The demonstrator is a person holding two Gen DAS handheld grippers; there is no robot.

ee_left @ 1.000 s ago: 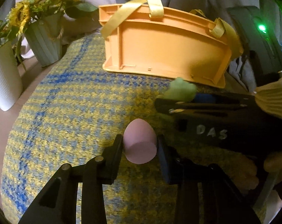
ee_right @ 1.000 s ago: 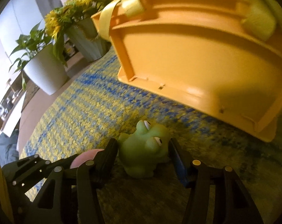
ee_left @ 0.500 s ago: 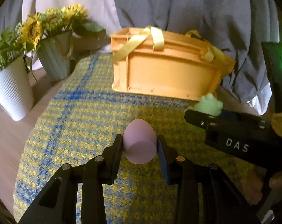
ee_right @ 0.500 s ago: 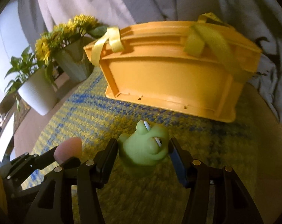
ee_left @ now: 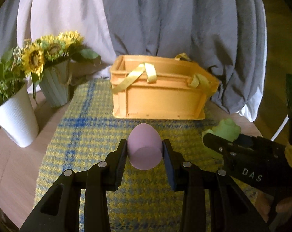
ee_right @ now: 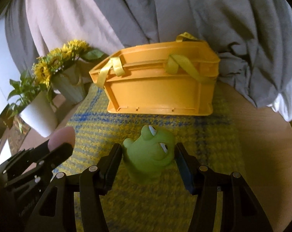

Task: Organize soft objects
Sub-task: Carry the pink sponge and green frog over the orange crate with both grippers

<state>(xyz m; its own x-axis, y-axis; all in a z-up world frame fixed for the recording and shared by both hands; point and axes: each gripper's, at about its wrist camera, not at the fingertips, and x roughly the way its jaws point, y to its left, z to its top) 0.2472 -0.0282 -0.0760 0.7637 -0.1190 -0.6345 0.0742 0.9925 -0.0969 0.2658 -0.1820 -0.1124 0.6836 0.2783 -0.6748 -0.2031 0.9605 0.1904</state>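
Note:
A pink egg-shaped sponge [ee_left: 145,147] sits clamped between the pads of my left gripper [ee_left: 145,154], held above the yellow and blue mat [ee_left: 84,135]. My right gripper [ee_right: 148,160] is shut on a green rubber frog [ee_right: 151,152], also lifted off the mat. In the left wrist view the frog [ee_left: 228,130] and the right gripper [ee_left: 223,141] appear at the right. In the right wrist view the sponge [ee_right: 62,137] and the left gripper [ee_right: 57,147] appear at the lower left. An orange crate [ee_left: 159,98] with yellow ribbon handles stands ahead on the mat, its inside hidden.
A grey-green vase of sunflowers [ee_left: 55,89] and a white pot with a green plant [ee_left: 16,116] stand at the left on the wooden table [ee_left: 8,170]. Grey and white cloth [ee_left: 165,19] hangs behind the crate [ee_right: 161,90].
Both grippers have risen and drawn back from the crate with the sponge and the frog still held. The crate now looks smaller, and its rim shows from above.

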